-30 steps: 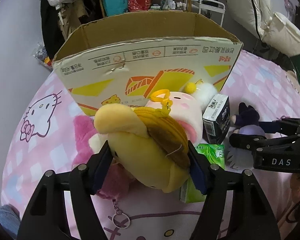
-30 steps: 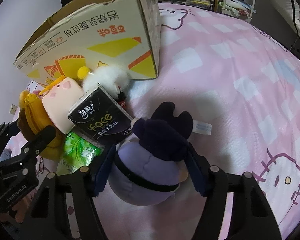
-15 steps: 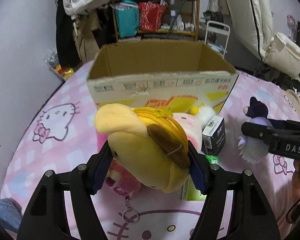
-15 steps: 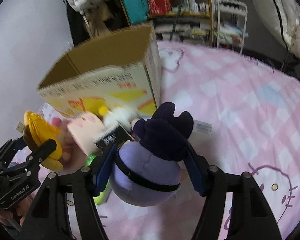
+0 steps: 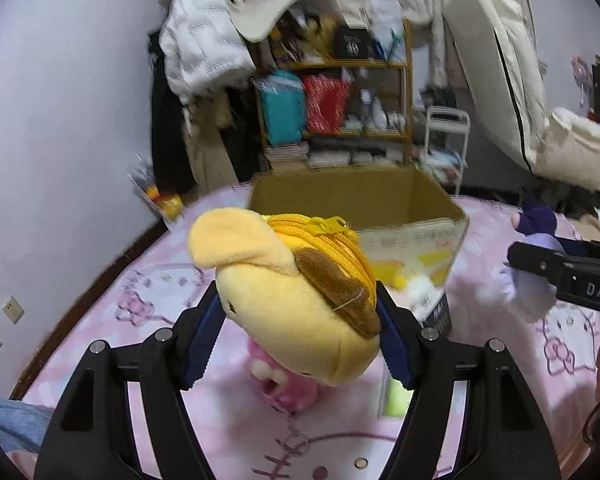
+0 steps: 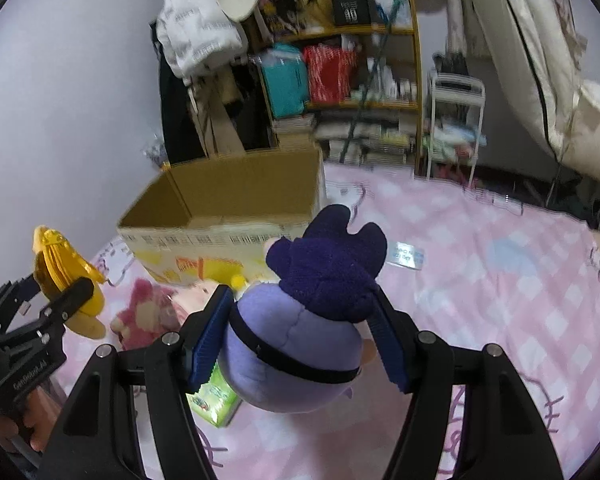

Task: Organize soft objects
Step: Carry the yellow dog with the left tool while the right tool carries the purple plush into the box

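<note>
While both held above bed (image 6: 480, 280), left tool (image 5: 300, 320) clamps yellow plush (image 5: 296, 304); right tool (image 6: 300, 328) clamps purple plush (image 6: 300, 352); cardboard box (image 6: 236, 200) beyond.

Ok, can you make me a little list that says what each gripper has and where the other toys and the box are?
left gripper: shut on the yellow plush, held up off the bed
right gripper: shut on the purple plush, also lifted
cardboard box: open at the top, standing on the pink blanket past both toys
pink plush: lying on the blanket in front of the box
green packet: on the blanket under the purple plush
shelf: behind the box, crammed with bags and books
</note>
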Tool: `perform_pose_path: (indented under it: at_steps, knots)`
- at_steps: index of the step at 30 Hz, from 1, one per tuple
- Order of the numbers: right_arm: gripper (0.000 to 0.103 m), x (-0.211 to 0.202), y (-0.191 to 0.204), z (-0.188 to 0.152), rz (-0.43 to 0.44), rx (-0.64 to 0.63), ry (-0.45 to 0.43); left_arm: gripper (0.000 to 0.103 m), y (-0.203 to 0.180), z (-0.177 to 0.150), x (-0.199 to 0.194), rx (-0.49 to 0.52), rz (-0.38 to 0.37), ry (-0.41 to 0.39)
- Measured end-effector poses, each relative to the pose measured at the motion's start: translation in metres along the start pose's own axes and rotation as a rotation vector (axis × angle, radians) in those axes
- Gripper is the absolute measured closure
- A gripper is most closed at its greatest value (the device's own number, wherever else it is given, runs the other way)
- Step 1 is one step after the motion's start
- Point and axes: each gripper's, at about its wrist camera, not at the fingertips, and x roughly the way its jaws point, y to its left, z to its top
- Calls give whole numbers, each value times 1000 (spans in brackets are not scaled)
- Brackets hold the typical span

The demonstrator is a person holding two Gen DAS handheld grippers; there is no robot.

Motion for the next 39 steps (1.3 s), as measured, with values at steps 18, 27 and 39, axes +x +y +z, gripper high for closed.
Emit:
perform_pose_path:
  at_steps: [18,27,39]
  knots:
    - [32,-56,28,57,20,-82,-320,33,34,74,-29,-46,26,-166]
    - [31,-26,33,85,31,-80,-342,33,21,96,0,12,6,-199]
    - [31,33,34,97,90,-51,-304,32,3,85,44,54,-41,-211]
